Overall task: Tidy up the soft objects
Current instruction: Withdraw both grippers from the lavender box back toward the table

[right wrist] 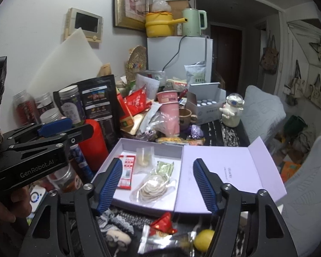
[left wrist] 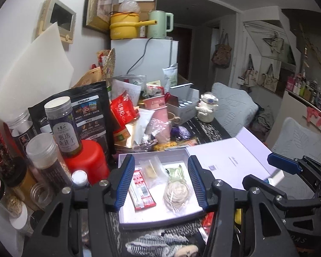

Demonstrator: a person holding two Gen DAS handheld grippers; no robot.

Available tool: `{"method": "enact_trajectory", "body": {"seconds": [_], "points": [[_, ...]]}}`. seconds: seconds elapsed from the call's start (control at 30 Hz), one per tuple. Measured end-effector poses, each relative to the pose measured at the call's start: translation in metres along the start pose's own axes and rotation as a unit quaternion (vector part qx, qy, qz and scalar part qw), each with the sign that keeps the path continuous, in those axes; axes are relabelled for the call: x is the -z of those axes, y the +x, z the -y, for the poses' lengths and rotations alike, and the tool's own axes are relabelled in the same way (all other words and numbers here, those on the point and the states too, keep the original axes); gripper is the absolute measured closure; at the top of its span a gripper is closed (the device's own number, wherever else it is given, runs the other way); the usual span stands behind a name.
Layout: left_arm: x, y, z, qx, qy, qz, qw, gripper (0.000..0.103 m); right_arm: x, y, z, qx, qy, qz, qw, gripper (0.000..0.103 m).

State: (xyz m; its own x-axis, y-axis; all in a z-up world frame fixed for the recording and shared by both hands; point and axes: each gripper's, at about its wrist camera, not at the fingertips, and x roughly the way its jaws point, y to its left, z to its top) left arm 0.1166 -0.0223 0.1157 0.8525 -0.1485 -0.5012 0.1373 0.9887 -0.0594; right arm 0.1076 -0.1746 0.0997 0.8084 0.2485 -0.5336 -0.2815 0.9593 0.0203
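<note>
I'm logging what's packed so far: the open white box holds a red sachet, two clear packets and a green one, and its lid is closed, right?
Not quite: the lid is open, folded flat to the right of the white box, as the right wrist view shows. The red sachet, clear packets and green packet are inside as you said.

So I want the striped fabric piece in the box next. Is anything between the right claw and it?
Nothing visible. The striped fabric piece lies on the table just ahead of the open right claw, in front of the white box's near wall, which it must clear.
</note>
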Motion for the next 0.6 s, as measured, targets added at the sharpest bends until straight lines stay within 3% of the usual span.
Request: {"method": "enact_trajectory", "body": {"seconds": [0.6], "points": [[0.064,-0.044,0.002,0.029,-0.003,-0.024,0.9993,0.052,0.073,-0.039,-0.017,-0.005,0.037,-0.021,0.999,0.033]]}}
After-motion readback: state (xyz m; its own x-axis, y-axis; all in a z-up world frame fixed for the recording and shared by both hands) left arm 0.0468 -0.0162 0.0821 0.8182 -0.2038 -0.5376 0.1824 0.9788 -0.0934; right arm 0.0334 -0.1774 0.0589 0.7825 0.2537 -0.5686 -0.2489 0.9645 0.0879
